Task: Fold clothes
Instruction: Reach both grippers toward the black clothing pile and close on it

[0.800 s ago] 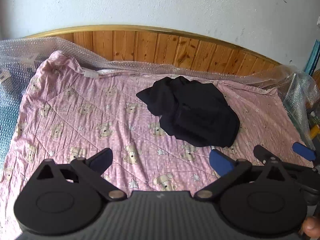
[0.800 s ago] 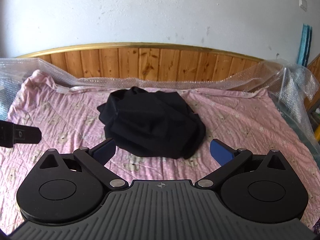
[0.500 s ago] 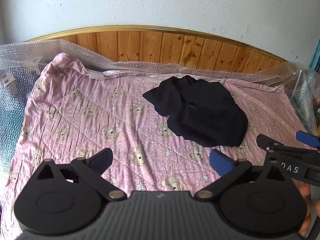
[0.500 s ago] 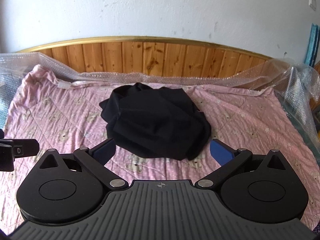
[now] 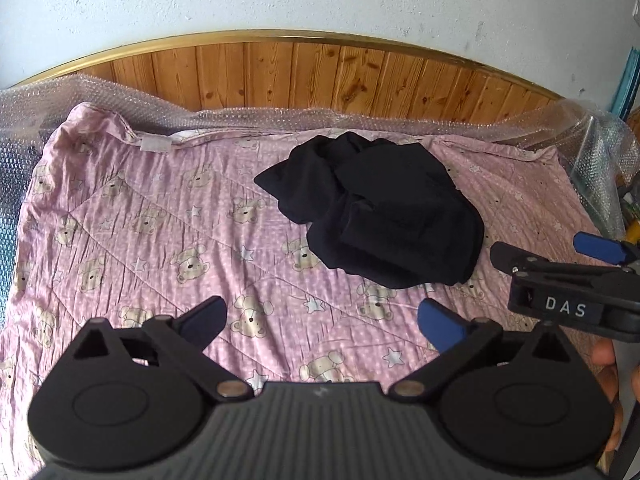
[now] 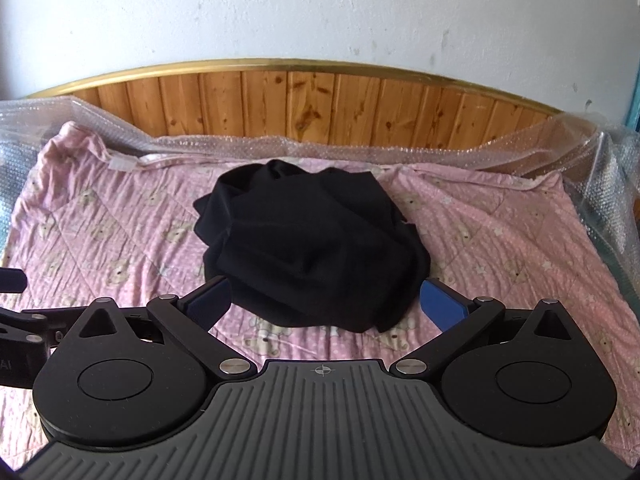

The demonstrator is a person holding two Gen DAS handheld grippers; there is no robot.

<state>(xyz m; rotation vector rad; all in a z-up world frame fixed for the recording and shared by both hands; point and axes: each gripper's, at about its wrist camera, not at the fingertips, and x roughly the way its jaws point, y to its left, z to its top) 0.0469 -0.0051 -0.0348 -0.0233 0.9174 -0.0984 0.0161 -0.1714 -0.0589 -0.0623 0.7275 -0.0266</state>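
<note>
both grippers spread wide over a crumpled black garment

the right gripper [image 6: 324,306] has its blue pads far apart and holds nothing; its open span frames the near edge of the black garment [image 6: 312,252], just short of the cloth. the left gripper [image 5: 322,318] is equally wide and empty, and it hangs over the bare pink quilt [image 5: 160,240], with the garment ahead and to its right. both tools are held low and level, pointing toward the wooden headboard [image 6: 320,100], side by side; fingers of a hand [image 5: 608,372] show at the left view's right edge.

the garment lies bunched in a rumpled heap near the middle of the quilt, not laid flat or squared. the work in hand looks like reaching in for a grip. the next move calls for finding a real edge or corner in the heap, pinching a single layer, and drawing it out flat.
</note>
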